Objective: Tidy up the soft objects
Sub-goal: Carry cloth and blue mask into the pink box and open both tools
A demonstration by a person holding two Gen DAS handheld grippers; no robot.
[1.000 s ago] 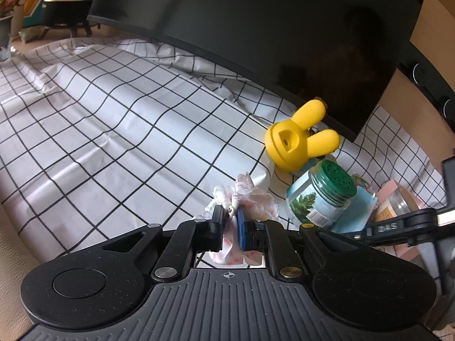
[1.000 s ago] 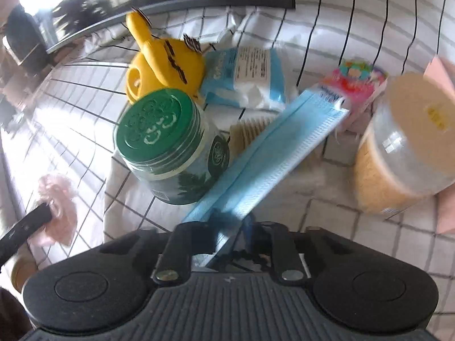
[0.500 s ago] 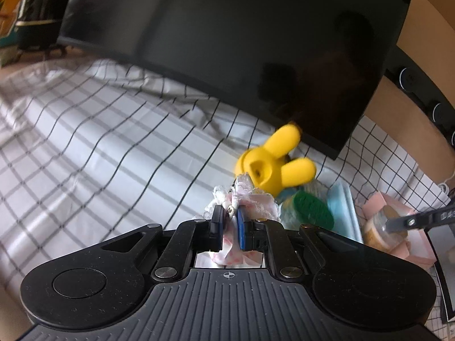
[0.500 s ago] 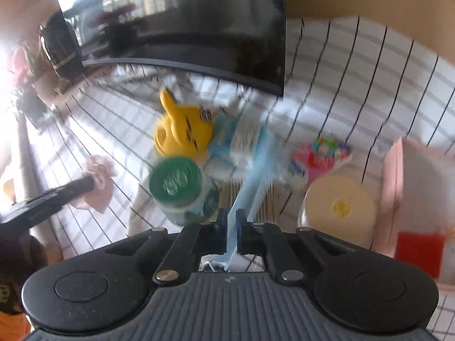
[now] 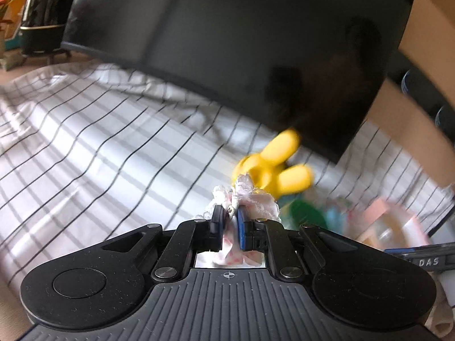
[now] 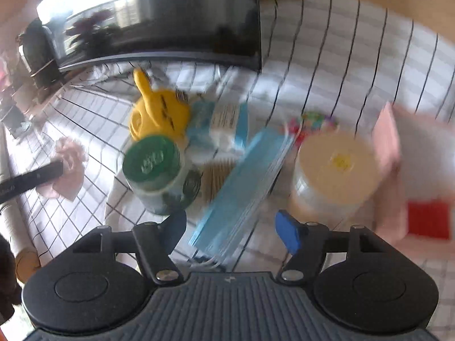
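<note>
Green-lidded jar (image 6: 155, 174) shut, upright beside blue masks (image 6: 241, 196)

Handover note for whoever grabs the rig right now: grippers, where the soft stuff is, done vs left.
Left gripper: shut on the pink lace scrunchie, held above the checked cloth.
Right gripper: jaws opening; blue face masks between them, pads not pressing.
The masks lie slanted between the green-lidded jar and the cotton swab tub, near the yellow rabbit toy and tissue pack.
Done: masks let go in the cluster.
Left: place the scrunchie.
</note>
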